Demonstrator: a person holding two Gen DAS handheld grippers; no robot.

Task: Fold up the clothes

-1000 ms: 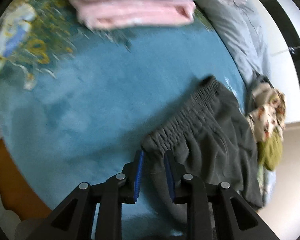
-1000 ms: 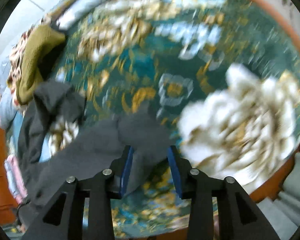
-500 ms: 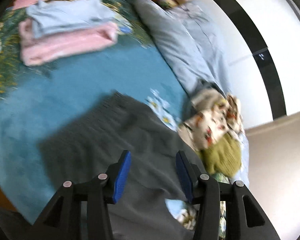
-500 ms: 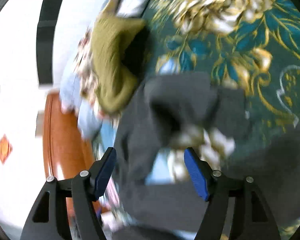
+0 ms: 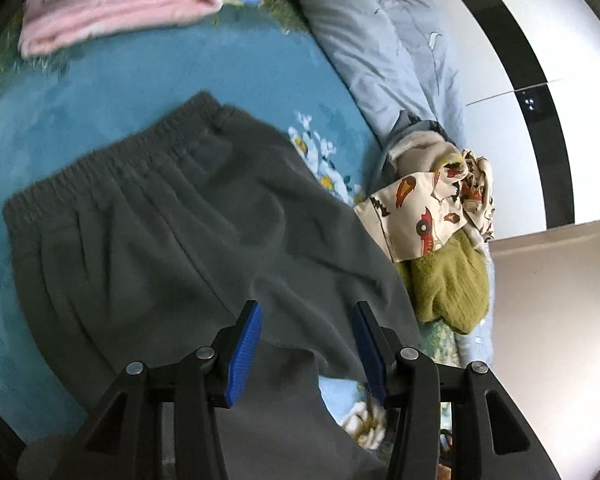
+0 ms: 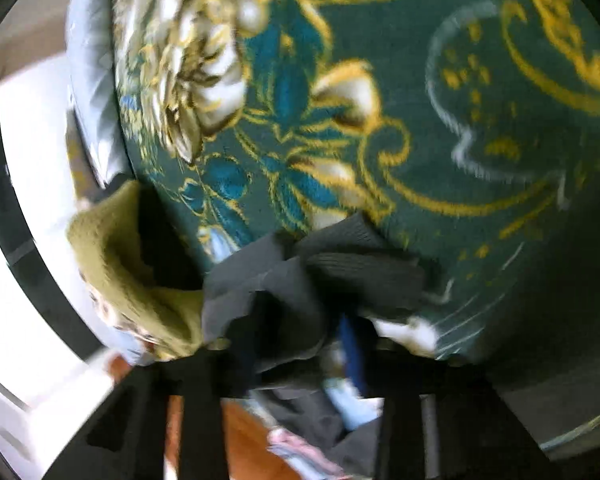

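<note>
While left claw [image 5: 306,344] hovers spread wide, empty, grey trousers [image 5: 172,240] lie flat on blue bedspread [image 5: 112,88], waistband far. Right view blurred: right claw [image 6: 296,344] amid trouser cuffs [image 6: 340,268]; grip unclear.

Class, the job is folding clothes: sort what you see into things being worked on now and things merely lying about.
In use now:
grey trousers
left gripper
right gripper

Lying about:
pink folded stack
olive knit
car-print garment
grey-blue pillow
</note>
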